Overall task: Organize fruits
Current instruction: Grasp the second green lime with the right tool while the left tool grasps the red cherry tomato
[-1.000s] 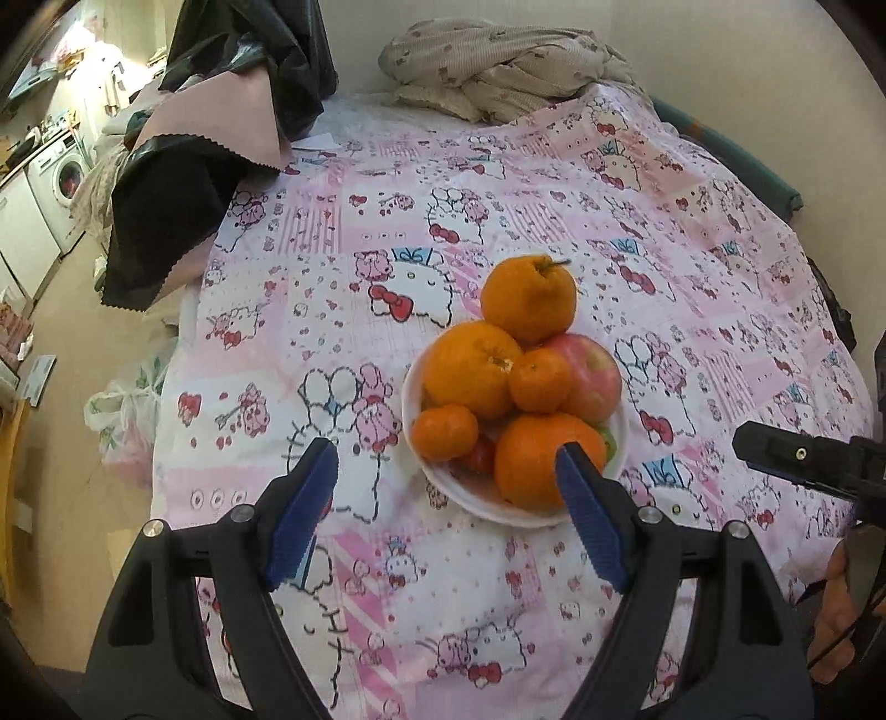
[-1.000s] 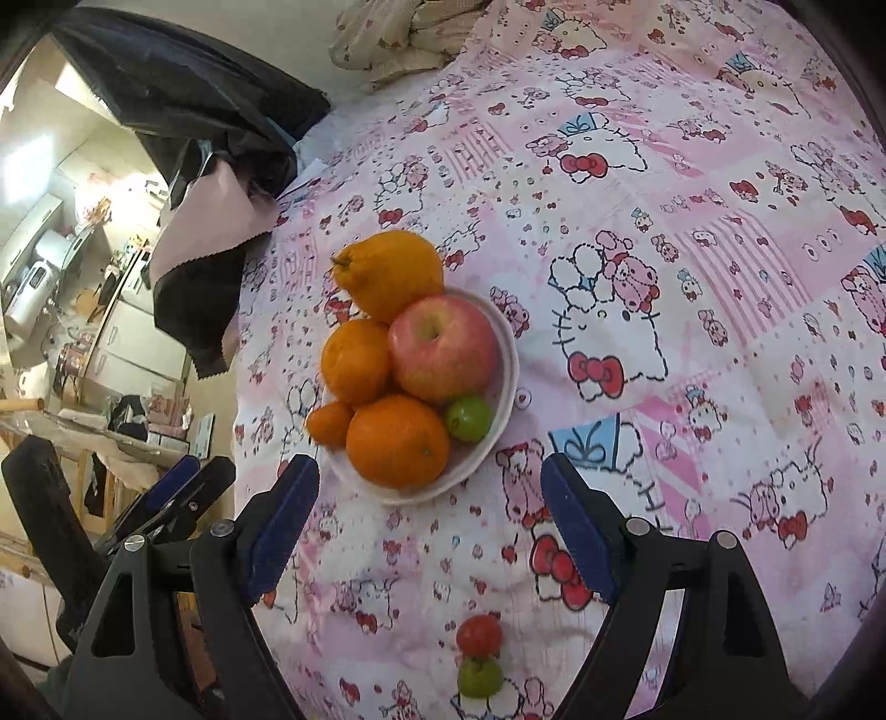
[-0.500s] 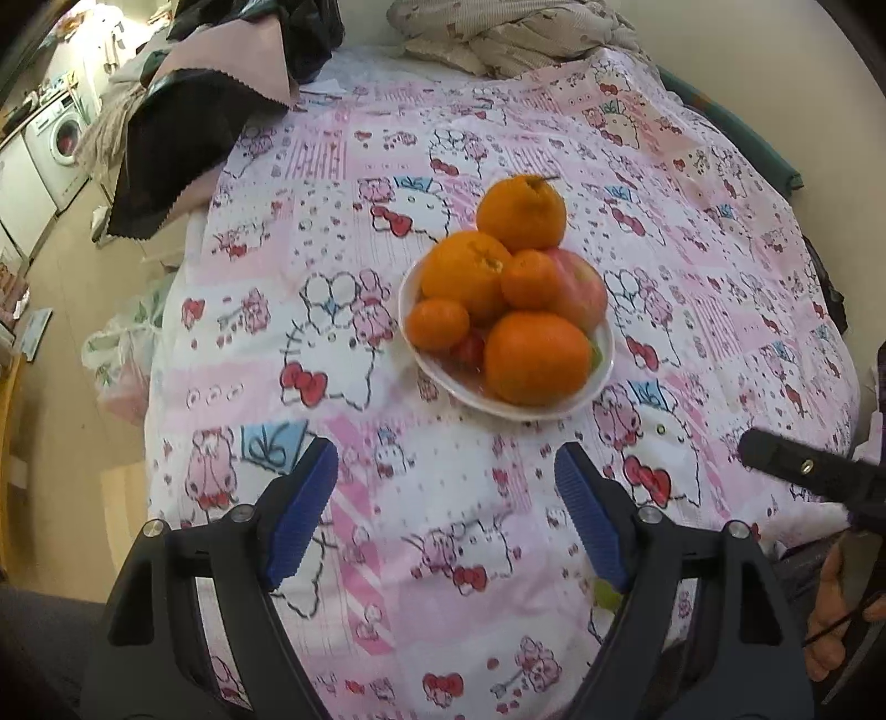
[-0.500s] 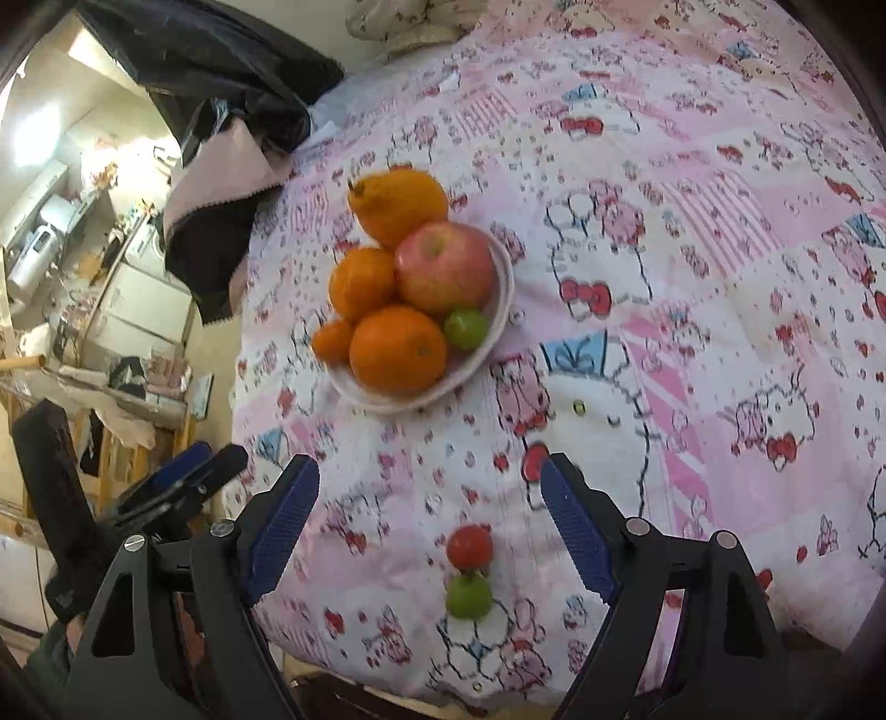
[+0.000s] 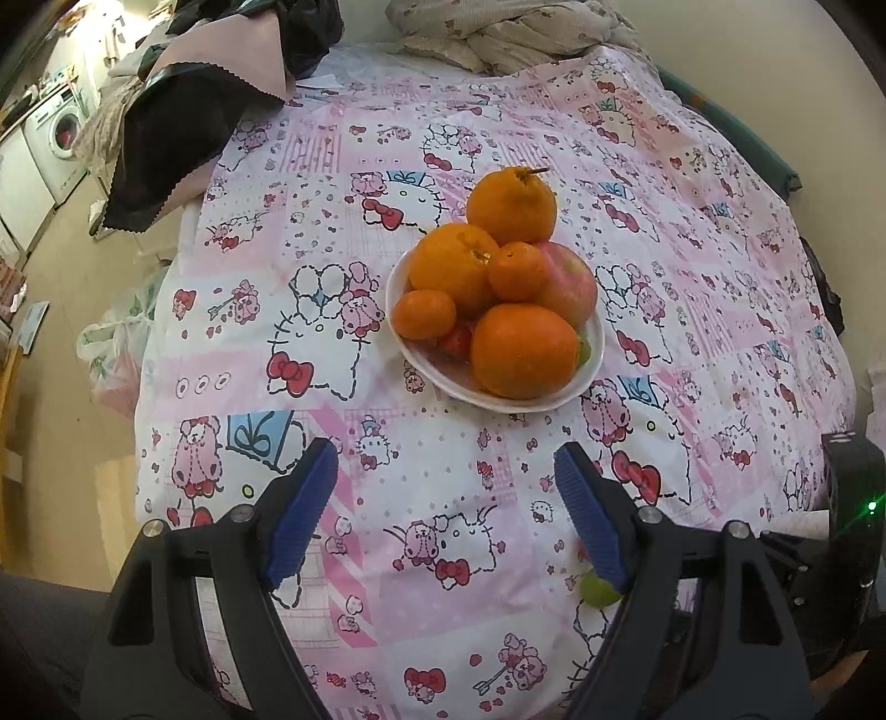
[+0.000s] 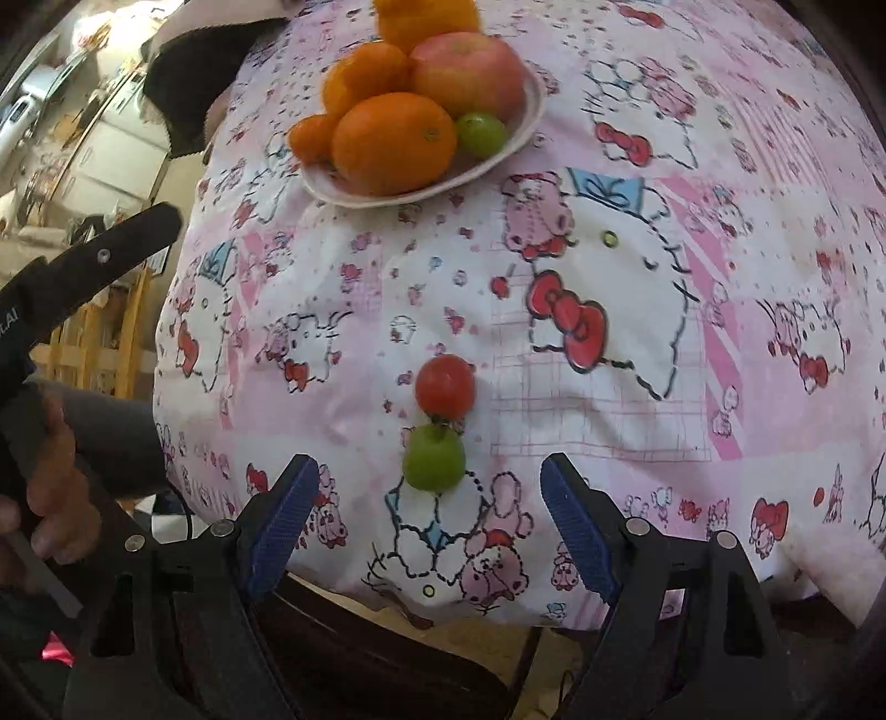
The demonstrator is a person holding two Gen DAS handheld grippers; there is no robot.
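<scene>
A white plate point(image 5: 592, 363) holds several oranges, a pink apple point(image 5: 570, 285), a small red fruit and a small green fruit point(image 6: 480, 133); the plate also shows in the right wrist view point(image 6: 531, 119). A loose small red fruit point(image 6: 444, 386) and a loose small green fruit point(image 6: 433, 458) lie touching near the table's front edge. My right gripper point(image 6: 429, 520) is open and empty just before the green one. My left gripper point(image 5: 446, 515) is open and empty, short of the plate. The green fruit point(image 5: 598, 588) peeks out beside its right finger.
A pink cartoon-print cloth point(image 5: 332, 343) covers the table. Black and pink fabric point(image 5: 183, 122) and a crumpled blanket point(image 5: 509, 33) lie at the far side. The floor, a plastic bag point(image 5: 111, 354) and a washing machine point(image 5: 61, 133) are to the left.
Both grippers have pulled back toward the table's front edge, away from the plate. The two loose small fruits are now close in front of my right gripper. Both stay open.
</scene>
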